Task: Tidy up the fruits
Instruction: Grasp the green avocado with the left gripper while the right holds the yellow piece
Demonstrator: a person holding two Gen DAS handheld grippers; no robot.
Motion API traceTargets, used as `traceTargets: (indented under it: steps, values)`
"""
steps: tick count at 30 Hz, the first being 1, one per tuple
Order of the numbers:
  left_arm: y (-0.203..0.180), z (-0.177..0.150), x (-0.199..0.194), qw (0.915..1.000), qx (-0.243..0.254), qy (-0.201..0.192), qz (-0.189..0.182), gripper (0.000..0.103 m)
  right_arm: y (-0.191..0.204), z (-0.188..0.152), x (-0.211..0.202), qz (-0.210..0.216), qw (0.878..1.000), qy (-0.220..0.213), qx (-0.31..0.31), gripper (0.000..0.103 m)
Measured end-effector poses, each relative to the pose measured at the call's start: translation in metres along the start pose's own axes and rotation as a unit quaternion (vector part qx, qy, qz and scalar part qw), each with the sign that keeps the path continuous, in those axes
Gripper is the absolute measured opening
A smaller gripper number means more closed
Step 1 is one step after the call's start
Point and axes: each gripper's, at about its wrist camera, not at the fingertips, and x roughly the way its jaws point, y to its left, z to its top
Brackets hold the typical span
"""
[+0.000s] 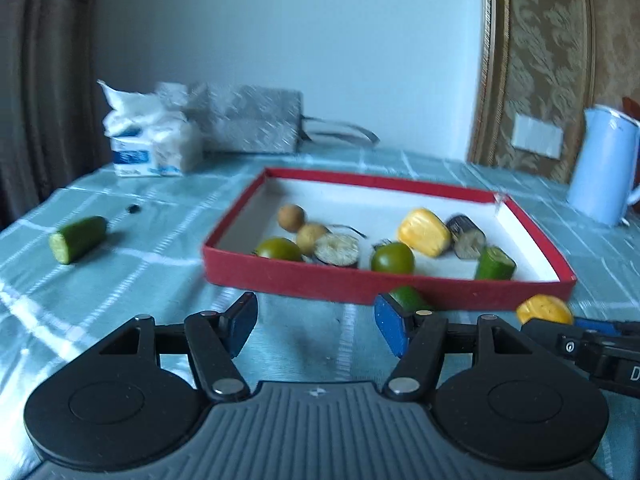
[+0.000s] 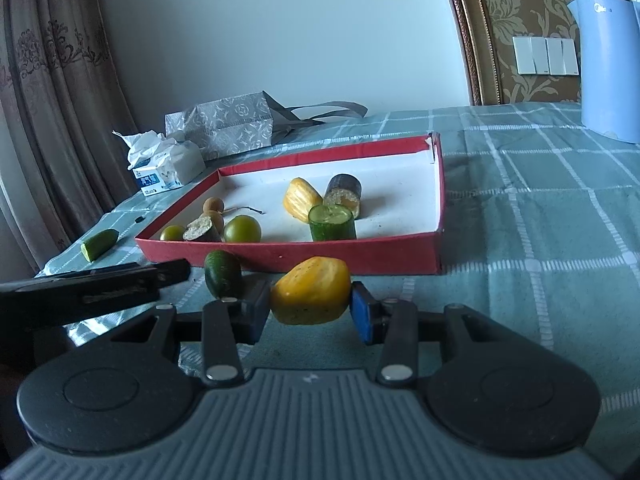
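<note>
The right claw (image 2: 310,306) is clenched on a yellow ridged fruit piece (image 2: 311,291), held just before the red shallow cardboard tray (image 2: 360,258) on the green checked desk (image 2: 540,220); the left claw (image 1: 316,326) is released, a dark green cucumber end (image 1: 408,298) just beyond its right finger

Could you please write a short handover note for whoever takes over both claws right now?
Right claw: shut on a yellow fruit piece, in front of the red tray's near wall.
Left claw: open, nothing between its pads.
Done: the tray holds another yellow piece, two green fruits, two small brown ones, two dark cut pieces and an upright cucumber chunk.
Left: place the held yellow piece; a dark green piece by the tray's front wall and a cucumber end further left remain on the tablecloth.
</note>
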Motion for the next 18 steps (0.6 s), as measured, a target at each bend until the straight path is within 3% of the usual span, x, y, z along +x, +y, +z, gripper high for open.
traceTargets:
  steps: [11, 18]
  values:
    - [-0.035, 0.006, 0.007, 0.9990, 0.020, 0.013, -0.037, 0.064, -0.008, -0.001, -0.006, -0.009, 1.000, -0.007, 0.011, 0.040]
    - [-0.054, 0.006, 0.028, 0.9973, 0.035, 0.051, -0.040, 0.064, -0.016, -0.001, -0.010, -0.010, 1.000, -0.010, 0.023, 0.041]
